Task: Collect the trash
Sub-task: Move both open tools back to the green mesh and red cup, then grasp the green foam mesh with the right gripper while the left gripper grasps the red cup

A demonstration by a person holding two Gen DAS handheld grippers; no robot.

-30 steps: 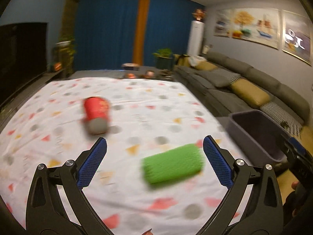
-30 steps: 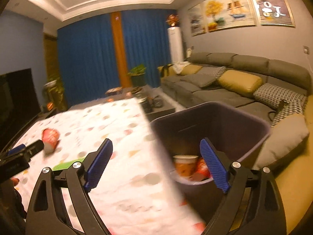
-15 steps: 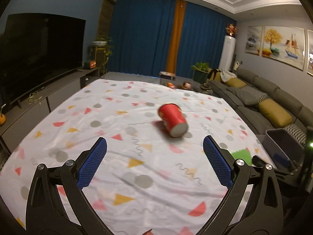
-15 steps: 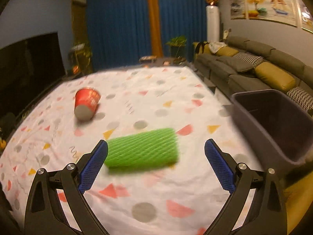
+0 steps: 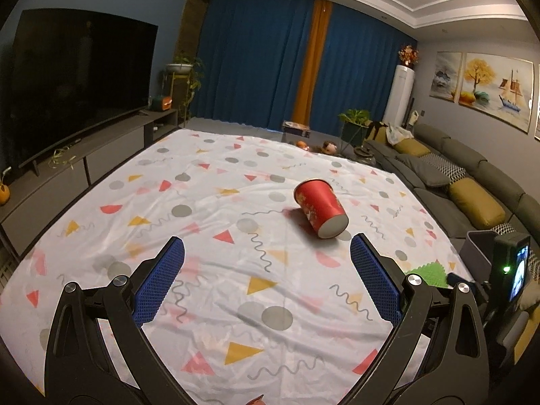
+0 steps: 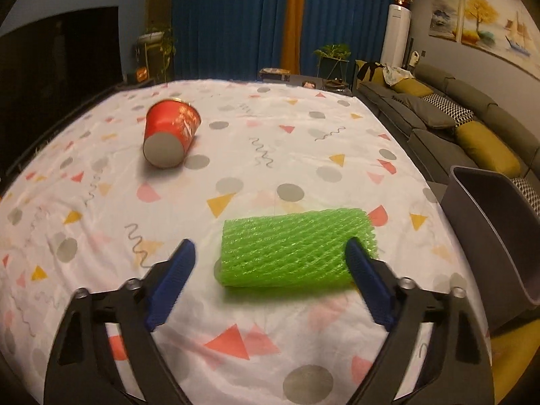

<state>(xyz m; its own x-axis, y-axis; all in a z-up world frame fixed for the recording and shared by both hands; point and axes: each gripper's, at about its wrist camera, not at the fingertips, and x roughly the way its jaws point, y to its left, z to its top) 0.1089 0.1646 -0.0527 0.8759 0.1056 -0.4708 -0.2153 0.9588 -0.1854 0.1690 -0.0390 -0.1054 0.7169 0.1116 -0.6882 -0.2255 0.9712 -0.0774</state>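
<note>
A green foam net sleeve (image 6: 293, 246) lies on the patterned tablecloth (image 6: 270, 128) near its right edge. My right gripper (image 6: 270, 248) is low over it with the sleeve between its jaws, which are closing. The right pad (image 6: 362, 270) is at the sleeve's end, and a gap remains at the left pad (image 6: 175, 270). A red paper cup (image 5: 320, 211) lies on its side further in, base toward me, also seen as the red cup (image 6: 170, 131). My left gripper (image 5: 266, 253) hangs open short of the cup, holding nothing. A corner of the green sleeve (image 5: 427, 270) shows at its right.
A dark plastic bin (image 6: 479, 195) stands beside the table's right edge, in front of a grey sofa (image 6: 472, 118). The right hand's device (image 5: 509, 270) is at the far right of the left wrist view. A TV and its low cabinet (image 5: 84, 155) run along the left.
The right gripper swung from over the bin to the green sleeve, sank toward it, and its jaws narrowed. The left gripper's view swung from the sleeve to the red cup.
</note>
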